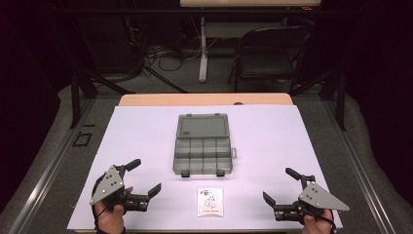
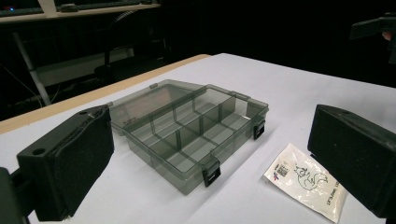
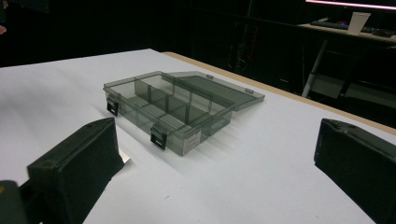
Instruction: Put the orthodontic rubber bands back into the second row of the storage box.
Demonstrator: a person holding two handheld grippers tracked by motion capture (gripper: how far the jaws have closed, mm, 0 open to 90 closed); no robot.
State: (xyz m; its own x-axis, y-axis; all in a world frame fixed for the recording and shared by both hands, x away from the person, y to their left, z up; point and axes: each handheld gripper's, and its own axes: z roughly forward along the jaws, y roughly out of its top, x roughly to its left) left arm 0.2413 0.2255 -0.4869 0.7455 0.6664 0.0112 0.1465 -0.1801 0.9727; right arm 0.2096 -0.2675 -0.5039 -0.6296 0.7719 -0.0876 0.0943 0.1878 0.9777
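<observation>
Both grippers, left gripper (image 1: 144, 177) and right gripper (image 1: 278, 186), wait near the tabletop's front corners, jaws wide open and empty. Between them, at the front edge, lies a small packet (image 1: 210, 202), probably of parts. Behind it the compartment box (image 1: 202, 145) stands open; nothing is loaded yet.

— What sits between the two black jaws rising from the bottom corners?
— A smoky clear compartment box (image 3: 170, 112), left of centre, lid laid flat open toward the upper right, two black latches facing the lens.
— And below it?
— White table surface (image 3: 261, 172); the jaws stand wide apart, gripping nothing.
</observation>
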